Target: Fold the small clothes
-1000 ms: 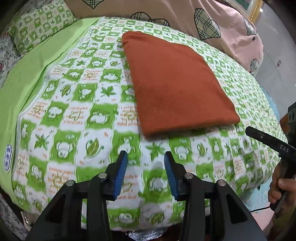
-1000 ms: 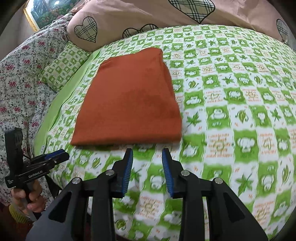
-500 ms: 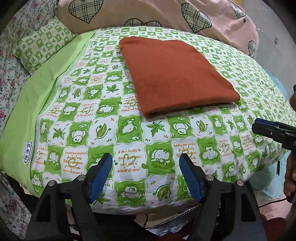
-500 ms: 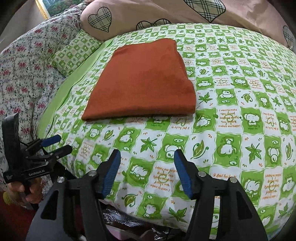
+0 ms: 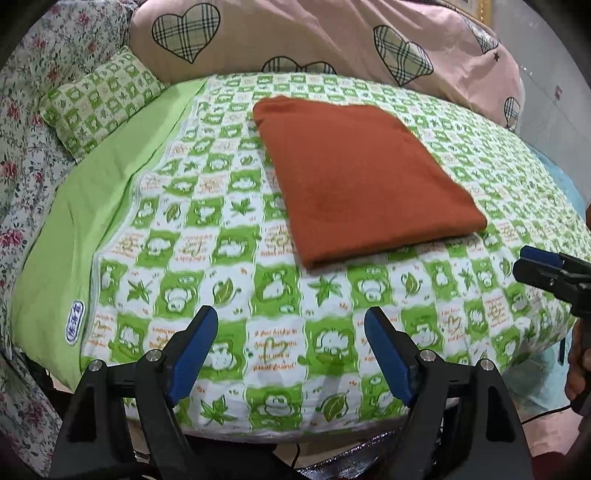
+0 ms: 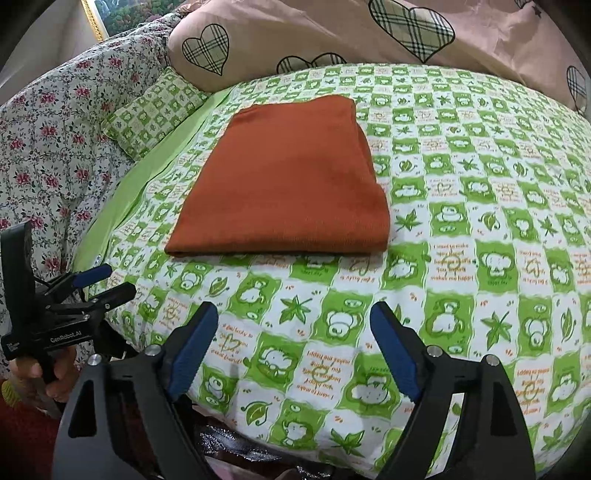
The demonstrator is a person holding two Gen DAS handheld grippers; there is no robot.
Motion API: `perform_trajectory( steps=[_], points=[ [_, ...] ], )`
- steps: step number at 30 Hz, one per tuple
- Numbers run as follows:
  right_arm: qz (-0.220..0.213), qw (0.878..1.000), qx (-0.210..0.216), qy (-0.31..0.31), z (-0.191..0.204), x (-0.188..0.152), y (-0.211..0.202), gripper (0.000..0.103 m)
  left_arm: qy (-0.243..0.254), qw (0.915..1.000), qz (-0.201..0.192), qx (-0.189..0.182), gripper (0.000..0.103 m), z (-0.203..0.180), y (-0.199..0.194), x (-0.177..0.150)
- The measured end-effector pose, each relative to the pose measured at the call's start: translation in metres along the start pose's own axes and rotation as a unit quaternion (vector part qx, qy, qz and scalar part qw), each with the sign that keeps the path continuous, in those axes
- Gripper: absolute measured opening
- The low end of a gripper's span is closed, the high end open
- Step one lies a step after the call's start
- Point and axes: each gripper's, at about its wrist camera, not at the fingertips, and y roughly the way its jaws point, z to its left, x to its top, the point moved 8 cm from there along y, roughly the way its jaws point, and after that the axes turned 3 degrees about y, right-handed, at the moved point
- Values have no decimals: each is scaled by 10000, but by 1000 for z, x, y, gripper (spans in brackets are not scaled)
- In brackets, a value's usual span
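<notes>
Around folded orange cloth [image 5: 365, 177]: green checked quilt [image 5: 229, 236], heart pillow [image 5: 332, 33]; left tongs [image 5: 290, 347], right tongs [image 6: 293, 343] opening, empty.

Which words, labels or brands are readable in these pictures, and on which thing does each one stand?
"GenRobot.AI": white print on the black body of the left gripper, seen from the right wrist.
"I want to make you happy because your smile makes me happy!": orange script in squares of the green checked bedspread; some copies are upside down.
Small blue-and-white oval label at the bedspread's edge: too blurred to read.
The folded orange cloth bears no text.
</notes>
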Motion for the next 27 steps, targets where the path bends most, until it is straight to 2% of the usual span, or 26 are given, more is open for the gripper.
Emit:
perform_trajectory(
  steps=[7,17,21,27],
  points=[
    [-163,9998,-69,-76,4,8,-4,87,-5,10000,-24,29,88,-1,-3,7],
    [-118,9997,-31,-207,11,15,4,88,-40,9999,23,149,92,3,4,16],
    [-96,9996,-97,-263,11,24,12,94,-95,9997,-3,207,94,6,9,27],
    [-17,9995,17,-322,14,34,26,95,47,9995,31,325,95,-1,17,37]
  ],
)
